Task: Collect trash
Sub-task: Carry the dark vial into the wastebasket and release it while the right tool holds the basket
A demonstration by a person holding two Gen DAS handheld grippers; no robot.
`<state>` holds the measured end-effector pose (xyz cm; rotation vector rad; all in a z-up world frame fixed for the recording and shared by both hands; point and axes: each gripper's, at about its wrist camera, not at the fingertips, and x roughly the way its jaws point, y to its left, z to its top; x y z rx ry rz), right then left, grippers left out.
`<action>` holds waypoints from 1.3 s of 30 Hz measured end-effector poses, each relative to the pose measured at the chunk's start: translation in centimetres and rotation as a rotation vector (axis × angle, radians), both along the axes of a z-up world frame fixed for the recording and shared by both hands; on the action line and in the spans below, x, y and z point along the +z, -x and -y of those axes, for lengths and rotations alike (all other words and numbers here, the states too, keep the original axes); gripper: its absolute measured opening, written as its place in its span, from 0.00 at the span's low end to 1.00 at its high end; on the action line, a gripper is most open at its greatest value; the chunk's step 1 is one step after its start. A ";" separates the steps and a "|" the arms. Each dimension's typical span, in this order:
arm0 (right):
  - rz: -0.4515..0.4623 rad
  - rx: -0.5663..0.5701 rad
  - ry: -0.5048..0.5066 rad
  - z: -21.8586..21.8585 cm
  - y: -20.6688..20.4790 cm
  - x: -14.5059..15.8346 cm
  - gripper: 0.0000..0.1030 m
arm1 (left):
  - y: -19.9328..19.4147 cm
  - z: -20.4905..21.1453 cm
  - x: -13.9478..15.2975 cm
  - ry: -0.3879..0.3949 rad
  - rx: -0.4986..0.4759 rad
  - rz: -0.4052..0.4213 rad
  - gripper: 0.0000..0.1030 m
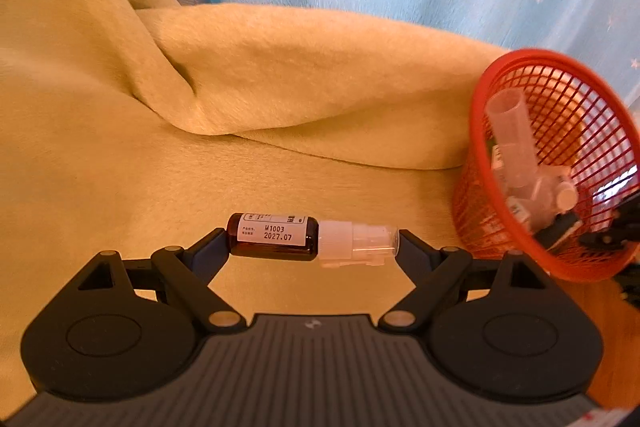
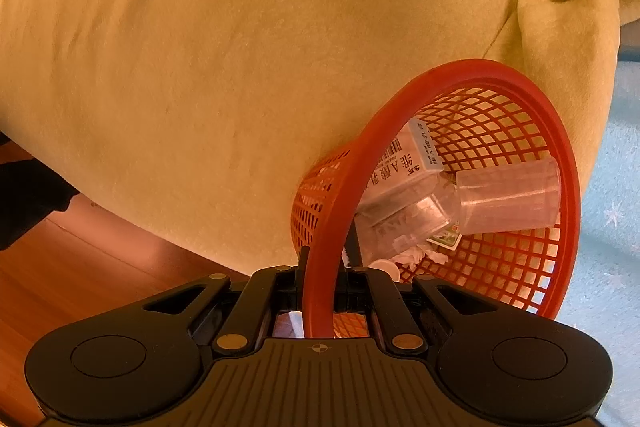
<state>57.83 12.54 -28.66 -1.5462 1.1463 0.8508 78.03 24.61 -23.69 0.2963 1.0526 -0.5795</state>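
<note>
Two grippers work beside the red mesh basket (image 1: 516,203). The left gripper (image 1: 314,247) clamps a brown spray bottle (image 1: 276,237) lengthwise; the right gripper (image 2: 320,291) pinches the basket's rim.

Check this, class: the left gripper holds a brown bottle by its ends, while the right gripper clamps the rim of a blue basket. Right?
Not quite. The basket is red, as the right wrist view shows. The rest stands: left gripper holds the brown bottle endwise; right gripper clamps the rim.
</note>
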 end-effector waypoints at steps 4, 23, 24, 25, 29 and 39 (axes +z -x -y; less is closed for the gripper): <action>0.009 0.006 0.011 -0.1 0.2 -0.2 0.03 | 1.2 -0.5 1.7 0.019 0.025 0.005 0.84; 0.039 0.033 0.032 -0.5 1.3 -1.0 0.03 | 3.8 3.3 8.0 0.090 -0.126 0.019 0.84; 0.039 0.032 0.031 -0.5 1.4 -1.0 0.02 | 3.8 4.0 8.2 0.100 -0.150 0.021 0.84; 0.040 0.032 0.031 -0.4 1.5 -0.9 0.02 | 3.8 4.8 8.5 0.110 -0.175 0.021 0.84; 0.041 0.027 0.025 -0.4 1.6 -0.9 0.02 | 3.6 8.0 9.1 0.134 -0.267 0.016 0.84; 0.039 -0.004 -0.001 0.1 1.4 -0.8 0.02 | 4.0 14.5 8.8 0.188 -0.384 -0.003 0.91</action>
